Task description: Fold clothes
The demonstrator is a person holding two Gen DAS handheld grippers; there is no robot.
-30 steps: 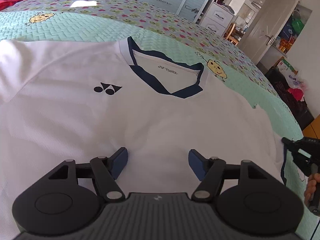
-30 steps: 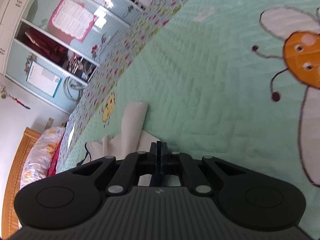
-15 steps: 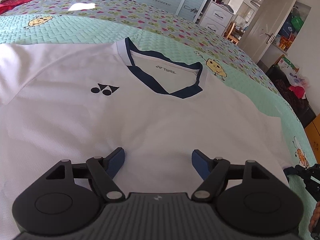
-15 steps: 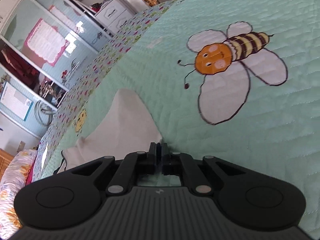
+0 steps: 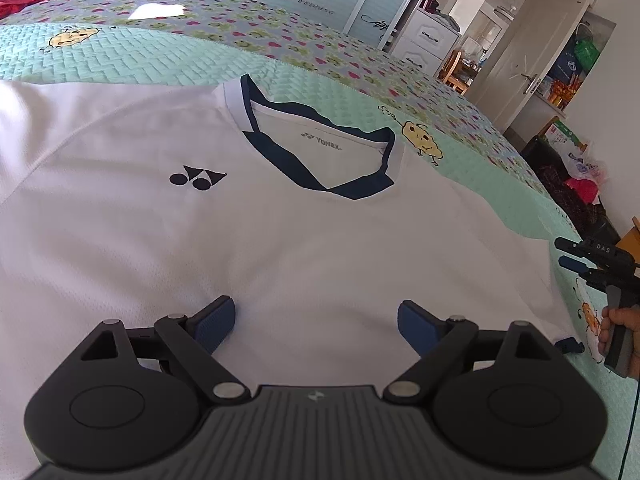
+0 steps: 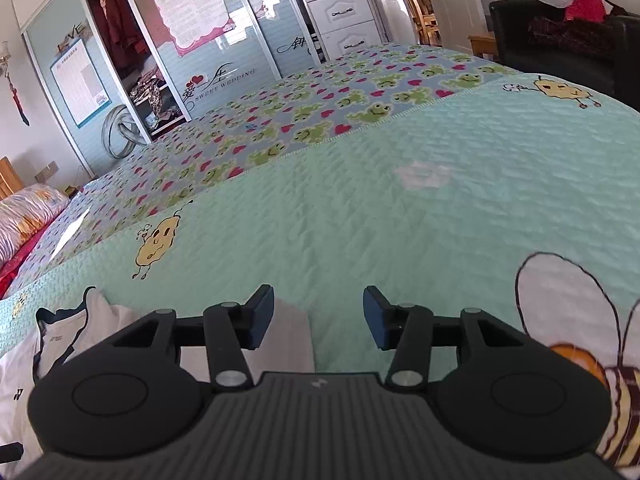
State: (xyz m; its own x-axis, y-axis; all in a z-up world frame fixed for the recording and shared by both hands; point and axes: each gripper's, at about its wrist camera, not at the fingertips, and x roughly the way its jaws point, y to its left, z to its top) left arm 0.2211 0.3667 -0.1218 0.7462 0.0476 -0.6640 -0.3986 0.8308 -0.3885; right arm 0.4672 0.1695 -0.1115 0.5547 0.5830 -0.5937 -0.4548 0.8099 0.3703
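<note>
A white sports shirt (image 5: 280, 232) with a navy V-collar (image 5: 320, 160) lies flat, front up, on the mint bedspread (image 5: 120, 64). My left gripper (image 5: 316, 320) hovers over its lower chest, jaws still opening, nothing between the blue pads. At the shirt's right edge a hand (image 5: 618, 322) holds my right gripper (image 5: 568, 254). In the right wrist view the right gripper (image 6: 318, 312) has its jaws opening with only bedspread between them; the shirt's sleeve (image 6: 288, 336) lies just under its left finger (image 6: 260, 312), free of the pads.
The bedspread (image 6: 360, 208) stretches ahead with cartoon bees and a frog-and-heart strip. A wardrobe with sliding doors (image 6: 168, 40), white drawers (image 6: 348, 24) and a dark sofa with clutter (image 6: 560, 48) stand past the bed. A pillow (image 6: 24, 216) lies at far left.
My right gripper went from shut on the sleeve edge to jaws apart, rolled upright and pulled away; the sleeve now lies flat. My left gripper's jaws widened, staying over the shirt.
</note>
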